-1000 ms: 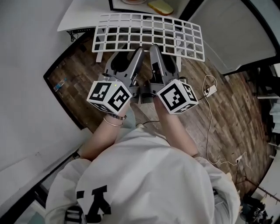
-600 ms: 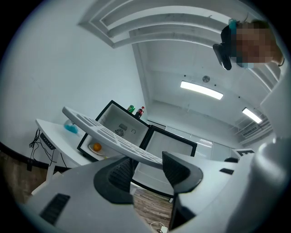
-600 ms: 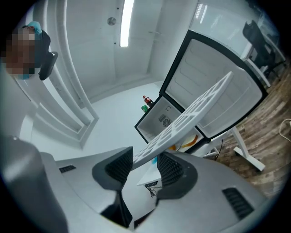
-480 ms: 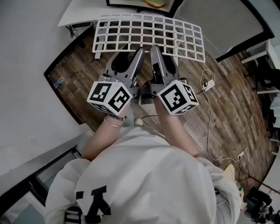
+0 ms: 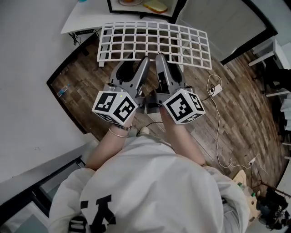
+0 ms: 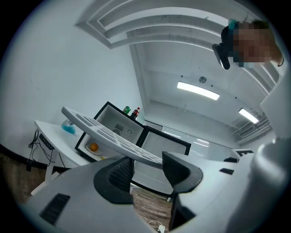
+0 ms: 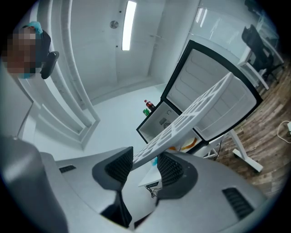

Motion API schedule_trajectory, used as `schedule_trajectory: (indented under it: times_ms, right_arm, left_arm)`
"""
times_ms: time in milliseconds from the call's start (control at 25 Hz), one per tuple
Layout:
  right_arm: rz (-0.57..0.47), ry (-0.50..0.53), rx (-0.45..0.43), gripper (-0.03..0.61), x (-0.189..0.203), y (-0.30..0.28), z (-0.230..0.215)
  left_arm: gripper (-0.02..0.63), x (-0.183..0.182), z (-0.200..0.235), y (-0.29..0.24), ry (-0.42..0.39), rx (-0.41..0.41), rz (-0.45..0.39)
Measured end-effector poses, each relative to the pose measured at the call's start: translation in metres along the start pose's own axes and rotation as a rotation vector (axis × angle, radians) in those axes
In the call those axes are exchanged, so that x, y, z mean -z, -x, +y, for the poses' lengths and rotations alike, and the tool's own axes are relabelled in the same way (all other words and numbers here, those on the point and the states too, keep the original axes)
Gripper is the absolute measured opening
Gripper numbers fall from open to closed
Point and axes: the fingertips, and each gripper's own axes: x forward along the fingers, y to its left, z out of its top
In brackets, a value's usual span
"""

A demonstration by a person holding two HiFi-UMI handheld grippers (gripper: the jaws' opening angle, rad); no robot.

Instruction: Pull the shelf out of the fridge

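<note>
The white grid shelf (image 5: 154,41) hangs level in the air over the wooden floor, clear of the small fridge (image 5: 141,5) at the top of the head view. My left gripper (image 5: 132,61) is shut on the shelf's near edge, left of its middle. Close beside it my right gripper (image 5: 169,61) is shut on the same edge. In the left gripper view the shelf (image 6: 104,132) runs between the ribbed pads of the left gripper (image 6: 148,161). In the right gripper view the shelf (image 7: 195,111) likewise passes between the pads of the right gripper (image 7: 144,166).
The fridge (image 6: 113,125) stands on a white table (image 5: 82,18) with its door (image 5: 227,27) swung open to the right. A plate with an orange (image 6: 93,147) lies inside, and bottles (image 6: 132,110) stand on top. A cable with a plug (image 5: 217,93) lies on the floor at right.
The shelf and both grippers have drawn slightly back from the fridge, and more of the fridge opening shows at the top. Both grips are unchanged.
</note>
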Motion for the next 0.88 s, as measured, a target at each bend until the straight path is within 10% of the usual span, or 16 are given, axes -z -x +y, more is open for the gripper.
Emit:
schedule_trajectory:
  times_ms: [880]
  right_arm:
    - [0.020, -0.016, -0.035, 0.178, 0.025, 0.045, 0.037]
  left_arm:
    - [0.196, -0.005, -0.015, 0.064, -0.041, -0.013, -0.022]
